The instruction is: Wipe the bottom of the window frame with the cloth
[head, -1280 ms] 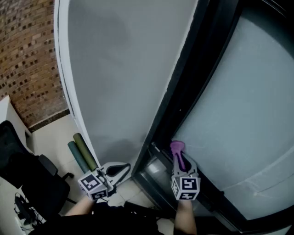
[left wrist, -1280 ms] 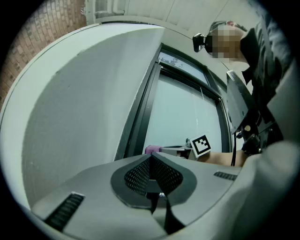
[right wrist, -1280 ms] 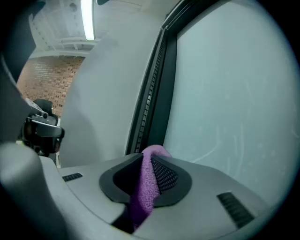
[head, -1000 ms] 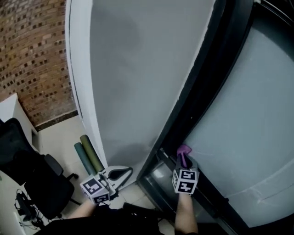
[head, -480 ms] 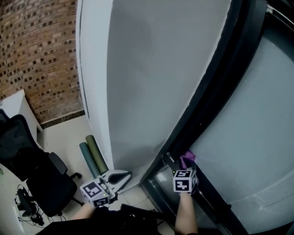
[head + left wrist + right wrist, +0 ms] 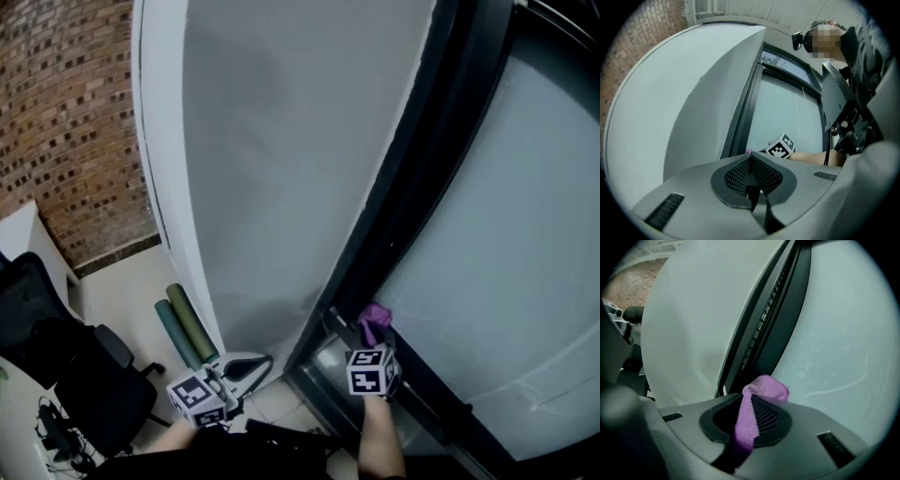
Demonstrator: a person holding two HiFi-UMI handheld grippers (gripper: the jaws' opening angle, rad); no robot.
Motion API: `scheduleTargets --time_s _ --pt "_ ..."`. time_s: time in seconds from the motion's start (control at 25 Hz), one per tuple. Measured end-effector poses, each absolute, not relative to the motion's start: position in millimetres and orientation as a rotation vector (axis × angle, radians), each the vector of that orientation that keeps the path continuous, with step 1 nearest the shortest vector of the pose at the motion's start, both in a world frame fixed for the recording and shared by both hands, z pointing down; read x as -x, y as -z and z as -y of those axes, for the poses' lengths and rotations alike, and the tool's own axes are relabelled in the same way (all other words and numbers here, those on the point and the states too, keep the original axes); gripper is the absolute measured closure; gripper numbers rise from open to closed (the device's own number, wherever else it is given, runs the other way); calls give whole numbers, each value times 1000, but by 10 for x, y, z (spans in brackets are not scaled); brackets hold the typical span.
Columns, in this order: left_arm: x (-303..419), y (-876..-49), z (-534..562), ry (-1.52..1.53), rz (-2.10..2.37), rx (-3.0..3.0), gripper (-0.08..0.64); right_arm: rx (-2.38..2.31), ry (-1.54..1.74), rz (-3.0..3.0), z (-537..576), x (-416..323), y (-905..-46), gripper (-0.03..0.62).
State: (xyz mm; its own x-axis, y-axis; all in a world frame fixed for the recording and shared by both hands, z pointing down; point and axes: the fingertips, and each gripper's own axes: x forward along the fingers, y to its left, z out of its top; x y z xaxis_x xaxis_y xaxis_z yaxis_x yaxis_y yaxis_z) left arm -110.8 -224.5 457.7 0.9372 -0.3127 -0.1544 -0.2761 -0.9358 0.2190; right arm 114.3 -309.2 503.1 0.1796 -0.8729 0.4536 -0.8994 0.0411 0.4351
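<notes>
**Cloth hardly moved: still at the corner of the rail**
My right tongs (image 6: 375, 335) stay clamped on the purple cloth (image 6: 376, 316), its tip on the bottom rail of the window frame (image 6: 429, 401) beside the dark upright, about where it was a second ago. I judge most of the rail is still unwiped. My left tongs (image 6: 751, 161) hang closed and empty.

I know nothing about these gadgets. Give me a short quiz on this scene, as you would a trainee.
1. True or false: the left hand-held gripper holds the cloth.
2. What colour is the cloth? A green, B purple, C white.
3. Fill in: the right hand-held gripper is ____ on the cloth, next to the window frame.
Key: 1 false; 2 B; 3 shut.
</notes>
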Motion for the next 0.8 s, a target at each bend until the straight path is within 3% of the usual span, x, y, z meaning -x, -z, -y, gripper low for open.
scheduleTargets --time_s 0.8 --pt "631 -4627 2241 199 257 -2950 563 -1945 -153 1622 2472 -1574 -5003 529"
